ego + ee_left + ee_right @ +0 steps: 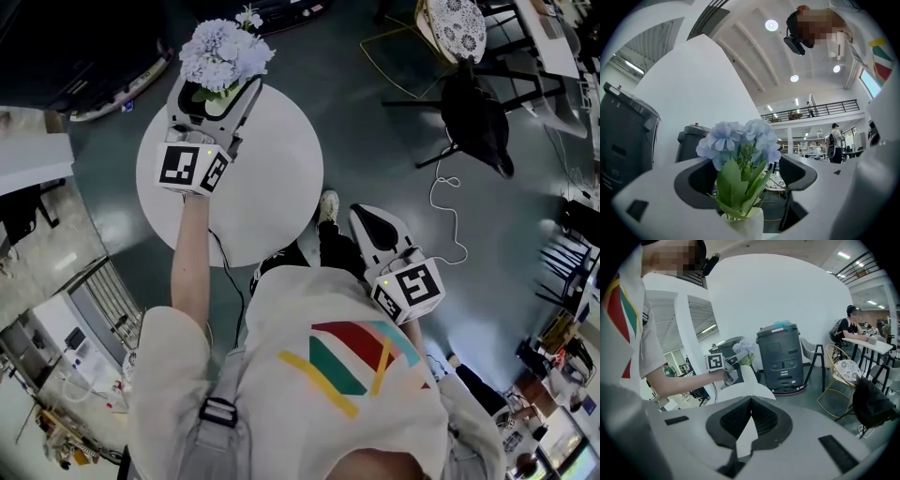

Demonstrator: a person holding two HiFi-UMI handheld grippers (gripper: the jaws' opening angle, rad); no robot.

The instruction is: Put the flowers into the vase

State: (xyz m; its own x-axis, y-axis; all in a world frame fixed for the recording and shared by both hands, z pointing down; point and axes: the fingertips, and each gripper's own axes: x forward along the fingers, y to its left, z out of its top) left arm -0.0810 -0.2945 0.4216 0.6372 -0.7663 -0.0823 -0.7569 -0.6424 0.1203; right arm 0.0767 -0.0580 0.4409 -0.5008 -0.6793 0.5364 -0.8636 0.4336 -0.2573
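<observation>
a person stands at a round white table [277,183] with a gripper in each hand. the left gripper [217,92] reaches out level across the table to the flowers [225,52], a bunch of pale blue blooms with green leaves at the table's far edge. in the left gripper view the stems go down into the mouth of a white vase [746,225], and the bunch stands upright between the two dark pads. the jaws are spread wide, one on each side of the leaves, and neither pad presses on them.

the right gripper [362,216] hangs low by the person's right side, well apart from the table and tilted down toward the dark floor [394,150]. the right gripper view shows its jaws pressed together with nothing between them.

past the table stands a grey machine [780,355] on a round base. to its right are a wire chair [841,373] with a patterned cushion and a black bag [874,404]. a second person [848,331] sits at a desk further back. a white cable [448,220] lies looped on the floor near the right gripper.
</observation>
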